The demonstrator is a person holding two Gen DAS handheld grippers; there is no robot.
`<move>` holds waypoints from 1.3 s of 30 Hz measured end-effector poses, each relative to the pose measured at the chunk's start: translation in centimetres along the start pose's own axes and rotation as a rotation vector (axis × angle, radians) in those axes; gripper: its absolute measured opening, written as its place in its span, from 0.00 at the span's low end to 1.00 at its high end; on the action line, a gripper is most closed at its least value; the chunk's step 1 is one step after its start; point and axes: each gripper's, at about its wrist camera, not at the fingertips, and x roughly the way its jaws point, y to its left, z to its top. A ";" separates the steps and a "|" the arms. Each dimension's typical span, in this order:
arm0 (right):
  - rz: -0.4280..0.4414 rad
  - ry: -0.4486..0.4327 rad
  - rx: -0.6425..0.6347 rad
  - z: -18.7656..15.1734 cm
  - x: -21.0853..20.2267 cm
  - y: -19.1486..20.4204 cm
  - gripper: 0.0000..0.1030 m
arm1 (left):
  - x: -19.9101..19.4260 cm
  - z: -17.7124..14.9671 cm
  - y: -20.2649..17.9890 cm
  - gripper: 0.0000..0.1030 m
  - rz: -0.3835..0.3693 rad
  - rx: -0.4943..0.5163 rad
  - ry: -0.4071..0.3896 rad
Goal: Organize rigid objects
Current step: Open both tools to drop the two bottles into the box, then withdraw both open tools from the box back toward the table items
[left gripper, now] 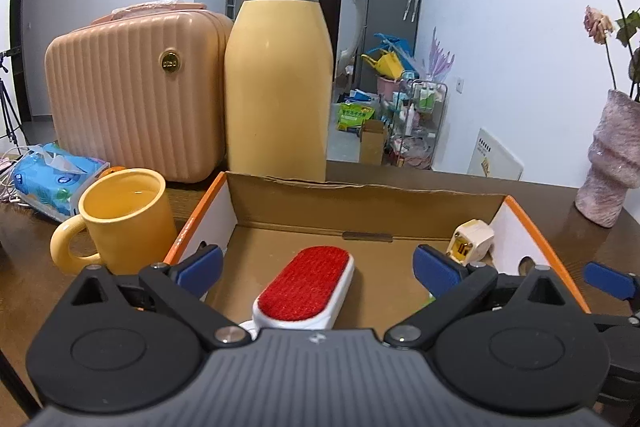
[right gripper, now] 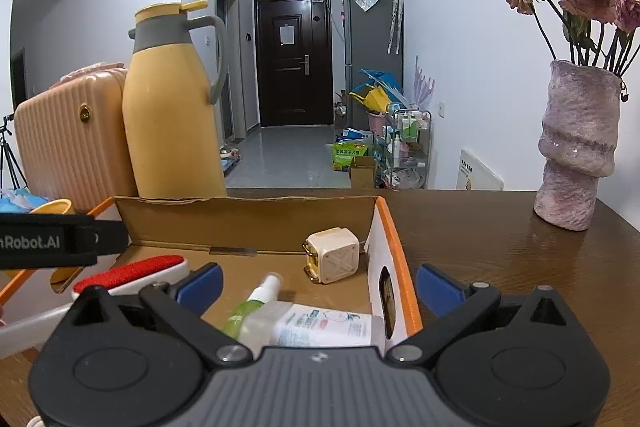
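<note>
An open cardboard box (left gripper: 360, 203) with orange edges stands on the brown table. Inside it lie a red-faced lint brush (left gripper: 308, 287) with a white body and a cream plug adapter (left gripper: 472, 239) in the far right corner. My left gripper (left gripper: 318, 267) is open above the brush, its blue pads wide apart and touching nothing. In the right wrist view the box (right gripper: 240, 219) also holds a green spray bottle (right gripper: 248, 311) and a white tube (right gripper: 324, 325) lying near the adapter (right gripper: 334, 259). My right gripper (right gripper: 319, 285) is open, straddling the box's right wall and holding nothing.
A yellow mug (left gripper: 120, 219) stands left of the box, with a tissue pack (left gripper: 52, 183) behind it. A yellow thermos jug (left gripper: 280, 75) and a pink ribbed case (left gripper: 132, 99) stand behind the box. A pink vase (right gripper: 576, 147) with dried roses stands on the table at the right.
</note>
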 end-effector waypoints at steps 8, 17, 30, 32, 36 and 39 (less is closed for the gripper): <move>0.002 0.002 -0.010 0.0 -0.1 0.1 1.00 | -0.1 0.0 -0.1 1.00 0.001 0.014 -0.008; 0.003 0.001 -0.012 0.0 -0.2 0.1 1.00 | -0.3 0.1 -0.1 1.00 0.005 0.016 -0.014; 0.001 -0.030 -0.032 0.1 -2.6 0.1 1.00 | -2.4 0.1 0.7 1.00 0.013 0.026 -0.051; 0.002 -0.033 -0.031 0.0 -2.9 0.0 1.00 | -2.8 -0.1 0.8 1.00 0.016 0.027 -0.055; -0.001 -0.036 -0.029 -0.3 -3.8 -0.1 1.00 | -3.5 -0.4 1.0 1.00 0.020 0.024 -0.064; -0.003 -0.038 -0.028 -0.6 -4.4 -0.1 1.00 | -4.3 -0.8 1.1 1.00 0.019 0.026 -0.071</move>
